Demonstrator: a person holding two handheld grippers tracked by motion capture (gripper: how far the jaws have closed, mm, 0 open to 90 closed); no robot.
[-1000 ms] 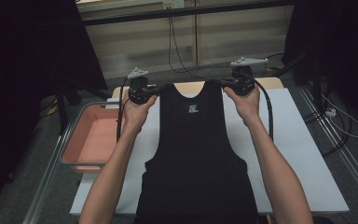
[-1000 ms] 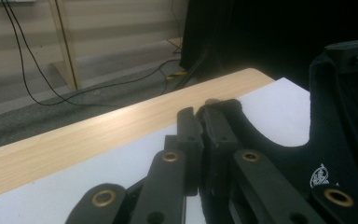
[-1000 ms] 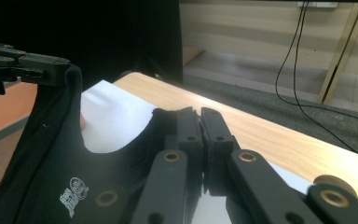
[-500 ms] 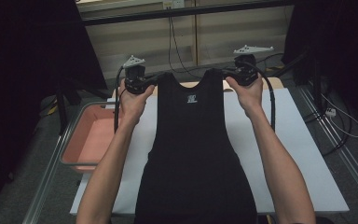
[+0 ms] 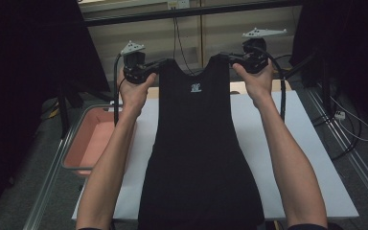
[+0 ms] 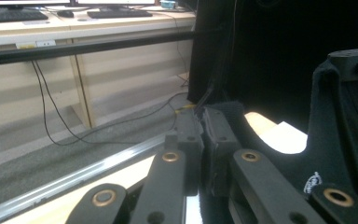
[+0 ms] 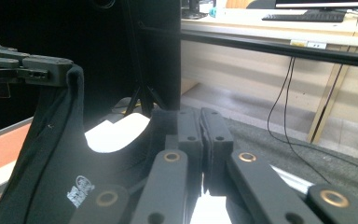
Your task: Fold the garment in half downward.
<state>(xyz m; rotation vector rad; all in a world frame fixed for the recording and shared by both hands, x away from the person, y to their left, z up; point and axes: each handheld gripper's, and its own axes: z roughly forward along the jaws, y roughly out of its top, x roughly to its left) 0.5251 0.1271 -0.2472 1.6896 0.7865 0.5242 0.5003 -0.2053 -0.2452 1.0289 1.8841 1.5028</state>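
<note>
A black sleeveless vest (image 5: 196,148) with a small white logo hangs by its two shoulder straps above the white sheet (image 5: 278,139) on the table. My left gripper (image 5: 162,63) is shut on the left strap. My right gripper (image 5: 220,56) is shut on the right strap. The vest's lower part drapes down over the sheet toward the near edge. In the left gripper view the jaws (image 6: 203,122) pinch black fabric, with the right gripper's jaw holding the other strap at upper right. In the right gripper view the jaws (image 7: 200,122) pinch fabric too, and the vest (image 7: 70,172) sags between both grips.
A pink tray (image 5: 93,143) sits left of the sheet. Metal rails (image 5: 48,191) edge the table on both sides. Behind the table stand pale wooden panels with hanging cables (image 5: 179,43). Dark curtains hang at the far left and right.
Both hands have risen with the straps, lifting the upper vest off the sheet. The vest now hangs longer and narrower.
</note>
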